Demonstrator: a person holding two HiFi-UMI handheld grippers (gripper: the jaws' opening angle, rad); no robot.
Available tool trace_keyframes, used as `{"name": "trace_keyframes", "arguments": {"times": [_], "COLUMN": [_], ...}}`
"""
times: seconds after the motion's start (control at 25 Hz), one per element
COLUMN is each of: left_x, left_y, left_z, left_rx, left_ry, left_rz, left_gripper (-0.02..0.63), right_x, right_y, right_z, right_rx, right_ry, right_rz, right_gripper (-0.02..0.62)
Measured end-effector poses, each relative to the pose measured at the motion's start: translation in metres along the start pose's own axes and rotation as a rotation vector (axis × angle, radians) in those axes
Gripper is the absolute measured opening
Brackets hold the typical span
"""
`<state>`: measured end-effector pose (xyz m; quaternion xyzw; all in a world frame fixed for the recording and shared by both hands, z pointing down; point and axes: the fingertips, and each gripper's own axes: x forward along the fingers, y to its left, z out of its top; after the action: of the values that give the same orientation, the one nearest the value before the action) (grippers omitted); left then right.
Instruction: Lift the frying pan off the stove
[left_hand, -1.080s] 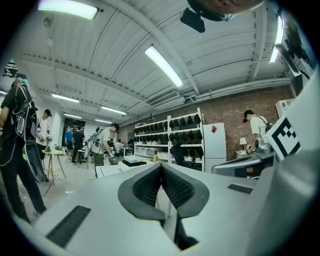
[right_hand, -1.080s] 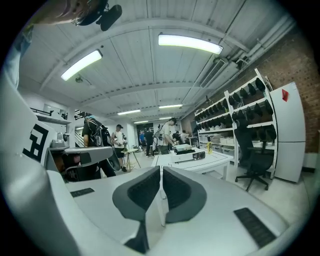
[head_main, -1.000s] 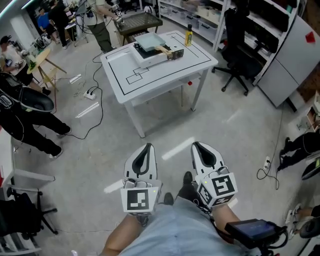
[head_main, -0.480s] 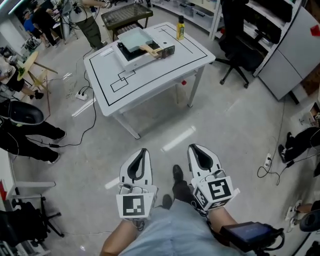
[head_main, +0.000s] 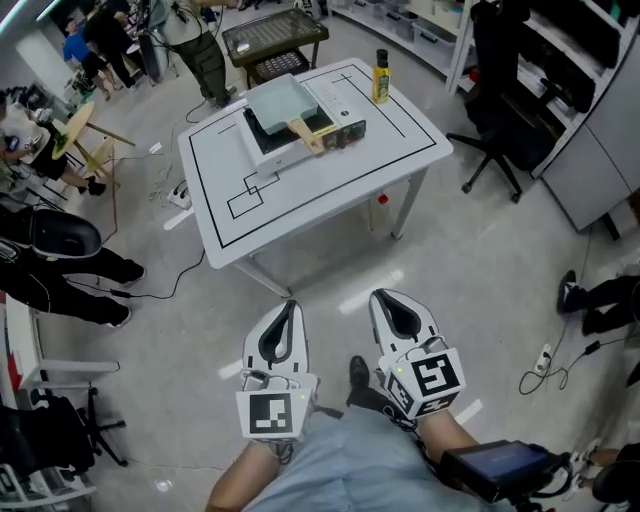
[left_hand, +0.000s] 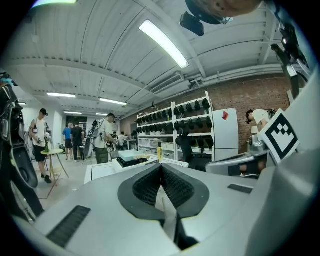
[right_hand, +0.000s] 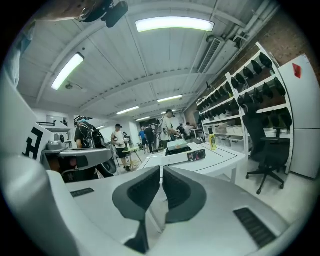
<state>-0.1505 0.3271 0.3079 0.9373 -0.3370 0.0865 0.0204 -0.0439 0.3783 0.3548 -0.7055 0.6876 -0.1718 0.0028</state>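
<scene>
**A:** Two grippers, left gripper (head_main: 289, 306) & right gripper (head_main: 384, 298), both low over the floor, well short of the desk (head_main: 330, 185). Jaws on each are pressed together, nothing in them.

**B:** And the frying pan (head_main: 282, 100)?

**A:** Square one, sits on the stove (head_main: 268, 152) toward the desk's far side. Wooden handle (head_main: 305, 135) sticks out toward us & a bit right.

**B:** So the step in hand = the reach, I'd say. Tips?

**A:** Open one pair of jaws before arriving, prob. the right, since the handle angles that way. Come in level w/ the handle and clamp near the pan end so it doesn't droop. Then straight up, no dragging across the stove.

**B:** Hazards?

**A:** Yellow oil bottle (head_main: 381, 76) at the far edge, apart from the stove, so keep clear of it. The other gripper can steady the stove if it shifts.
</scene>
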Motion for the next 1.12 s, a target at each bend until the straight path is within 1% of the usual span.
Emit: {"name": "trace_keyframes", "arguments": {"times": [0.12, 0.28, 0.6, 0.84, 1.12], "left_x": [0.017, 0.033, 0.062, 0.109, 0.181], "left_y": [0.002, 0.015, 0.045, 0.069, 0.096], "left_z": [0.017, 0.029, 0.023, 0.018, 0.017], "left_rx": [0.009, 0.012, -0.012, -0.034, -0.039], "left_ry": [-0.031, -0.062, -0.081, -0.083, -0.051], "left_rz": [0.027, 0.073, 0.127, 0.128, 0.108], "left_gripper": [0.018, 0.018, 0.018, 0.018, 0.018], "right_x": [0.018, 0.039, 0.083, 0.125, 0.188], "right_y": [-0.012, -0.020, -0.033, -0.054, -0.089], "right_z": [0.021, 0.039, 0.045, 0.047, 0.058], "right_rx": [-0.020, -0.037, -0.069, -0.079, -0.042], "right_ry": [-0.020, -0.041, -0.035, -0.012, 0.009], "right_rz": [0.033, 0.067, 0.093, 0.086, 0.071], "right_gripper": [0.051, 0.050, 0.051, 0.051, 0.051]}}
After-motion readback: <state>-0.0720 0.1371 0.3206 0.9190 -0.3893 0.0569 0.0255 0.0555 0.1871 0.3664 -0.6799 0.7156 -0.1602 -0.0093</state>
